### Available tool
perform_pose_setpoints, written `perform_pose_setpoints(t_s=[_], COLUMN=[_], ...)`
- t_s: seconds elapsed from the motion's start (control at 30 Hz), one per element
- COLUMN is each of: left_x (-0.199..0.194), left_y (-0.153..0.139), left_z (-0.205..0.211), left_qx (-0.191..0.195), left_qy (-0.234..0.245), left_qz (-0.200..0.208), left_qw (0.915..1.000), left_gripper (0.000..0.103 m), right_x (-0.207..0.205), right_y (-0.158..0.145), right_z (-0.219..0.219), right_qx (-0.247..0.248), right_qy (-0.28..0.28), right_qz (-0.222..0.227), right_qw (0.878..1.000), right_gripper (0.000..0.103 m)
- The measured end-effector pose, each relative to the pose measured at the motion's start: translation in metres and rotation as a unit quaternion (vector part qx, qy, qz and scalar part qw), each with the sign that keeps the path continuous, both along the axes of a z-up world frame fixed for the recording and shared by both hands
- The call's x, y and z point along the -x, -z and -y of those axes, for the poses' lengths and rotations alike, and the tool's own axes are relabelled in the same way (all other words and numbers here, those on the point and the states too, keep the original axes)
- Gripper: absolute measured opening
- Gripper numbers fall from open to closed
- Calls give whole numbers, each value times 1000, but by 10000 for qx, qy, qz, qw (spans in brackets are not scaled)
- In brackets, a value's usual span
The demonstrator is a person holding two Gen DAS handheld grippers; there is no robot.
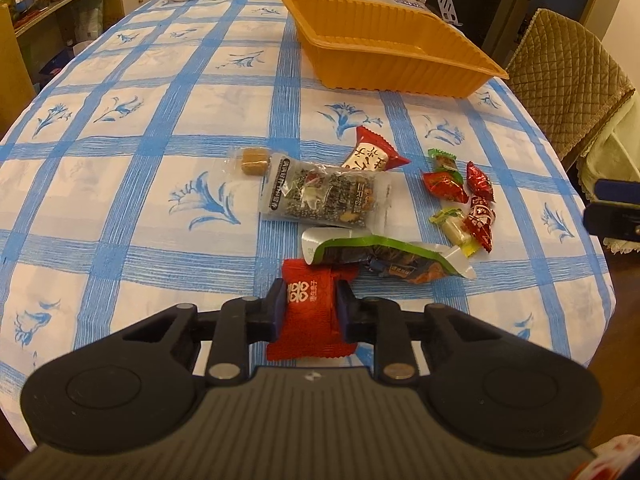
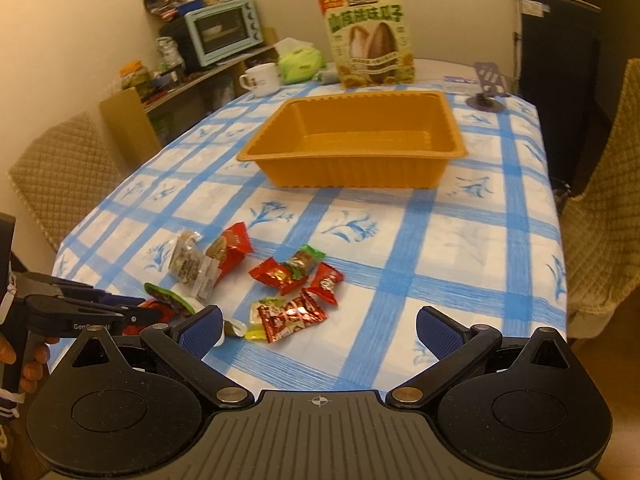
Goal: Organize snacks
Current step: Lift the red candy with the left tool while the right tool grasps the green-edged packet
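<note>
The left gripper (image 1: 311, 307) pinches a red snack packet (image 1: 310, 316) between its two blue pads, close to the near edge of the table (image 1: 120, 200). The right gripper (image 2: 319, 330) is wide open with nothing in it, over the near edge too. Just past them lies a loose pile of snacks: a green-edged packet (image 1: 384, 256), a clear seed bar packet (image 1: 324, 196) and small red candies (image 1: 478, 200). Farther back, toward the far edge, sits the orange tray (image 2: 352, 168), with nothing inside.
</note>
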State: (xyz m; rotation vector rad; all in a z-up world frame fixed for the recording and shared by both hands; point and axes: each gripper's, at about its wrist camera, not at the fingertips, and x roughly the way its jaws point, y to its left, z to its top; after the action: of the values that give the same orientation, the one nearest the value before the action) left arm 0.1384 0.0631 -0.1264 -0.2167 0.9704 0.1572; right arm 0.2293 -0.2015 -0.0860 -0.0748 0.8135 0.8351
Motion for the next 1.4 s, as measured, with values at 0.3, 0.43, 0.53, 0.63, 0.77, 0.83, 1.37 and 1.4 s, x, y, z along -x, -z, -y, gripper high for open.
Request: perform_pose_setpoints(t_s=[0.3, 0.43, 0.53, 0.63, 0.77, 0.83, 1.37, 1.4], left_x=[35, 50, 61, 70, 80, 84, 74, 70], left_y=[-20, -29, -35, -40, -44, -46, -60, -62], left_z=[-13, -20, -25, -28, -30, -31, -24, -23], left_qx=[-27, -74, -103, -142, -166, -178, -226, -234], left_qy=[-574, -908, -1156, -1375, -1597, -1686, -1799, -1760], left_qz=[179, 244, 283, 306, 324, 330, 432, 457], left_qw=[9982, 9955, 9928, 9899, 9865, 9850, 9825, 9830], left_gripper=[22, 22, 22, 22, 22, 22, 22, 22], right_x=[6, 11, 14, 14, 17, 18, -2, -6], right_y=[16, 27, 34, 40, 48, 52, 37, 32], right_z=[-59, -87, -105, -120, -136, -142, -124, -119], right_qx=[71, 264, 383, 501, 712, 829, 323, 187], right_qy=[-1476, -2058, -2429, -2718, -2979, -3055, -2850, -2748], right_qz=[87, 221, 285, 339, 444, 473, -203, -328], right_qw=[9890, 9780, 9689, 9605, 9509, 9474, 9578, 9608], right_gripper=[81, 70, 66, 60, 54, 49, 22, 22])
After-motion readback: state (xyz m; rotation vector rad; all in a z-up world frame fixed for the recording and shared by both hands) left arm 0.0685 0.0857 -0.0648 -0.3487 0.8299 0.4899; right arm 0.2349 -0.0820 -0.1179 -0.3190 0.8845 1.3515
